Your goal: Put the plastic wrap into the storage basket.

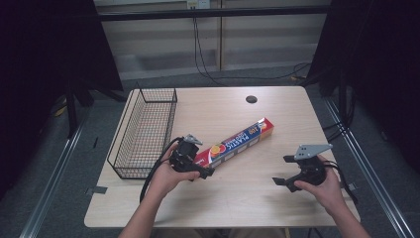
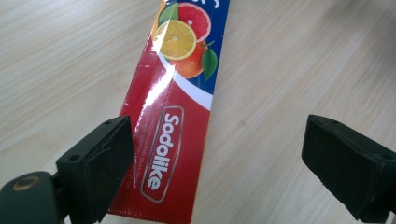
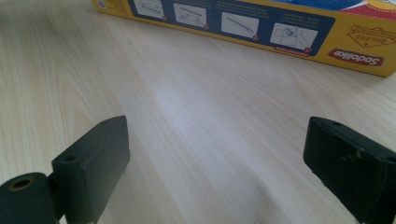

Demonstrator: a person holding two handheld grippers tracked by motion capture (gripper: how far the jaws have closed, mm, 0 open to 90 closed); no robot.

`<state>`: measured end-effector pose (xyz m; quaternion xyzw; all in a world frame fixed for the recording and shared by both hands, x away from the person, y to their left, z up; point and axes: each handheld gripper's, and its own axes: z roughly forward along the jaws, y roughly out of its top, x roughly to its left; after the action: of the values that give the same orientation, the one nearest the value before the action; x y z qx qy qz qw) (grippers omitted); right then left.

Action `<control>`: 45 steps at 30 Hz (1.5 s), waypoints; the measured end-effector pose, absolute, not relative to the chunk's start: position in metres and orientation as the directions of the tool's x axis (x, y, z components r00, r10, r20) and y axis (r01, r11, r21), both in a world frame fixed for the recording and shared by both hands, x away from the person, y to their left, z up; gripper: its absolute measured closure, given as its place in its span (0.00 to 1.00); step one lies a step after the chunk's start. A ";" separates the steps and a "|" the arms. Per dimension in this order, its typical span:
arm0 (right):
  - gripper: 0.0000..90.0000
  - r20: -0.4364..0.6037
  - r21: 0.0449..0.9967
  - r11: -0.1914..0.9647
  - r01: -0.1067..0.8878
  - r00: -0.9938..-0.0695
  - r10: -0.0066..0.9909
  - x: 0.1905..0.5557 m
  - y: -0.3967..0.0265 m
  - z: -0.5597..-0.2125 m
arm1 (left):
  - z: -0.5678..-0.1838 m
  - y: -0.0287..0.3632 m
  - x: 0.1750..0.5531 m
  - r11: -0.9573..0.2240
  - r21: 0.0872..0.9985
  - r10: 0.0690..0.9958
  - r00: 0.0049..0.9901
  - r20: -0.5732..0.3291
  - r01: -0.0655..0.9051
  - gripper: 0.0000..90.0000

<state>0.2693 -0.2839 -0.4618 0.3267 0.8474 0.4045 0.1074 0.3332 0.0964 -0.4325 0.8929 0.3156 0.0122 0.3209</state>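
Plastic-wrap carton [image 1: 237, 141], long, red and blue cardboard, lies diagonally on the wooden desk [image 1: 237, 198] beside the black wire basket [image 1: 143, 134]. Left gripper [image 2: 217, 158] straddles its near end, jaws spread; right gripper [image 3: 219, 163] hovers spread over bare desk. Off-centre closure risks the carton pivoting or slipping.

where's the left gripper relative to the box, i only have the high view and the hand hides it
Observer: The left gripper stands open over the near end of the plastic wrap box; one pad sits at the box's edge, the other is well clear over bare table.
Operator: what's printed at that end
Observer: A white Sodolike logo on red, with citrus fruit further along.
Operator: and the right one
Observer: The right gripper is open with nothing between its pads, facing the box's yellow side with instruction pictures.
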 end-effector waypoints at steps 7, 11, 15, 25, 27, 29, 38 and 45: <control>0.08 0.080 0.760 0.449 0.470 -0.753 0.653 0.274 -0.287 -0.462 | -0.434 0.095 0.335 -0.566 0.587 0.584 0.784 -0.211 0.579 0.10; 0.08 0.082 0.764 0.445 0.466 -0.755 0.650 0.276 -0.286 -0.459 | -0.430 0.092 0.336 -0.565 0.599 0.579 0.790 -0.201 0.567 0.06; 0.08 0.078 0.765 0.453 0.457 -0.764 0.640 0.279 -0.284 -0.459 | -0.427 0.091 0.342 -0.567 0.589 0.584 0.785 -0.207 0.577 0.07; 0.08 0.083 0.768 0.451 0.455 -0.768 0.635 0.279 -0.285 -0.457 | -0.423 0.078 0.363 -0.533 0.596 0.603 0.764 -0.230 0.600 0.06; 0.08 0.088 0.771 0.446 0.454 -0.770 0.632 0.280 -0.287 -0.457 | -0.422 0.073 0.368 -0.534 0.587 0.612 0.757 -0.227 0.608 0.06; 0.08 0.084 0.771 0.443 0.457 -0.763 0.641 0.280 -0.288 -0.457 | -0.422 0.069 0.372 -0.543 0.587 0.613 0.761 -0.212 0.601 0.06; 0.09 0.093 0.778 0.431 0.458 -0.761 0.642 0.277 -0.291 -0.456 | -0.426 0.057 0.388 -0.551 0.576 0.627 0.755 -0.193 0.604 0.10; 0.09 0.094 0.780 0.428 0.456 -0.761 0.641 0.276 -0.293 -0.456 | -0.425 0.044 0.395 -0.587 0.564 0.598 0.780 -0.182 0.581 0.25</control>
<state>0.2761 -0.2934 -0.4558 0.3276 0.8378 0.4229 0.1095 0.3950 0.0435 -0.4255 0.8906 0.3310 0.0139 0.3116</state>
